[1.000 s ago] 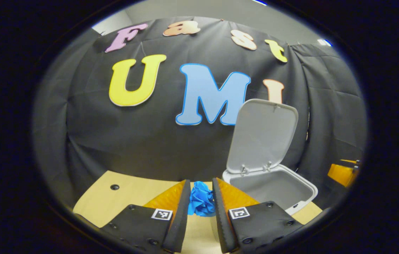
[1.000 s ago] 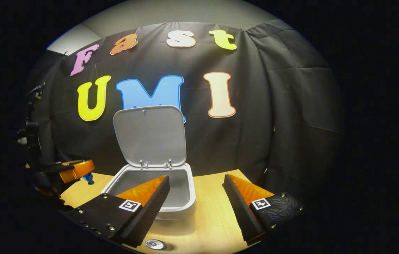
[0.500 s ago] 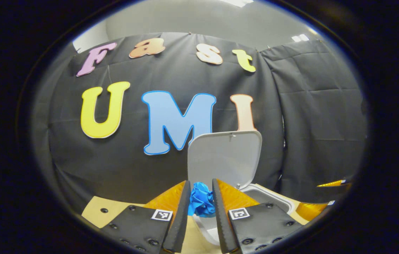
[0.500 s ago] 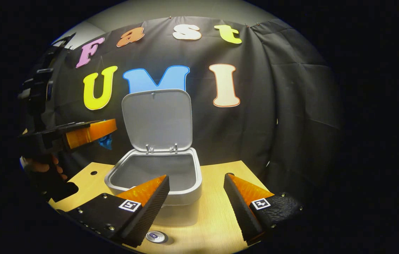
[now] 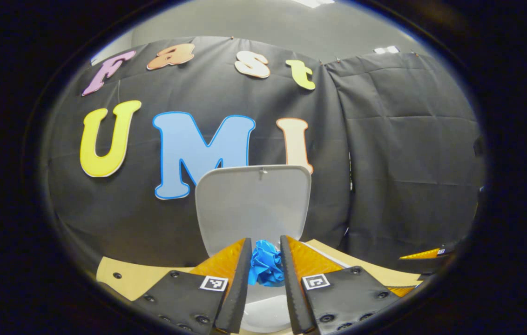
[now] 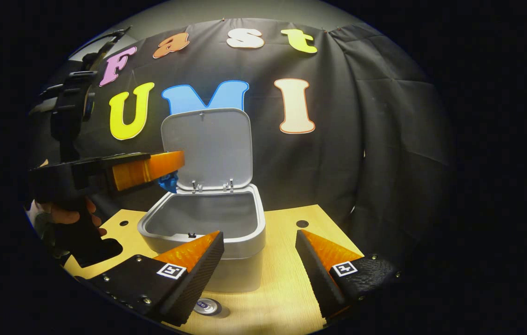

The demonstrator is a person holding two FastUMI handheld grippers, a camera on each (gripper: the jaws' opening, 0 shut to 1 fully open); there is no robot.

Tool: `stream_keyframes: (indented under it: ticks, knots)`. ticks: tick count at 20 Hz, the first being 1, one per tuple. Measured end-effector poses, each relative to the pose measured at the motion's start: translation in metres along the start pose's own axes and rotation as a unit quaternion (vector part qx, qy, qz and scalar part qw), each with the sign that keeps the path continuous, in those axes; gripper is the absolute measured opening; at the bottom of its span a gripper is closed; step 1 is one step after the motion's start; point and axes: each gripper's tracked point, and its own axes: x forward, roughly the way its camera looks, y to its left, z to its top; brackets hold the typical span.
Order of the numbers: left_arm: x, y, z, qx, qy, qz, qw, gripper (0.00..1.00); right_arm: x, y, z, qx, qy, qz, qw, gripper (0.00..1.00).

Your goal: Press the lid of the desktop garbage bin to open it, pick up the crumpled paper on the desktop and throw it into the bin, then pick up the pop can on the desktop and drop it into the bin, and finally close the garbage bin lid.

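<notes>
A ball of crumpled blue paper (image 5: 266, 269) sits pinched between the fingers of my left gripper (image 5: 266, 260), which is shut on it. Behind it stands the grey bin's raised lid (image 5: 253, 204). In the right gripper view the grey bin (image 6: 207, 223) stands on the wooden table with its lid (image 6: 207, 146) upright. There the left gripper (image 6: 170, 174) hovers above the bin's left rim, the blue paper (image 6: 169, 182) peeking out under its fingers. My right gripper (image 6: 259, 265) is open in front of the bin, holding nothing. A pop can (image 6: 207, 306) lies below it.
The light wooden table (image 6: 287, 288) has small round holes (image 6: 301, 224) and ends at the black cloth wall behind the bin. A hand (image 6: 65, 218) holds the left gripper at the left. The right gripper's fingers (image 5: 424, 255) show low at the right in the left gripper view.
My left gripper has carried the blue paper rightwards and up, from beside the bin to above its left rim. My right gripper has drawn back and risen slightly, staying open.
</notes>
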Motion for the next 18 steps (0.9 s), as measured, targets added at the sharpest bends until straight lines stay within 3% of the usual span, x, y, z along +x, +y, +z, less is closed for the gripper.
stream_keyframes:
  ticks: [1, 4, 11, 18]
  knots:
    - [0.002, -0.001, -0.004, 0.000, 0.005, -0.001, 1.000, 0.49, -0.001, -0.001, 0.000, 0.001, 0.000, -0.002, 1.000, 0.98]
    - [0.005, -0.005, -0.004, 0.002, 0.006, -0.001, 1.000, 0.84, 0.000, -0.004, -0.001, 0.003, 0.001, -0.005, 1.000, 0.98]
    - [0.006, 0.004, -0.007, 0.007, 0.009, 0.010, 1.000, 0.90, 0.005, 0.000, -0.003, 0.003, 0.005, -0.001, 1.000, 0.98]
    - [-0.007, 0.037, -0.005, 0.003, 0.006, 0.048, 0.999, 0.89, 0.005, 0.015, -0.014, -0.004, 0.017, 0.016, 1.000, 0.98]
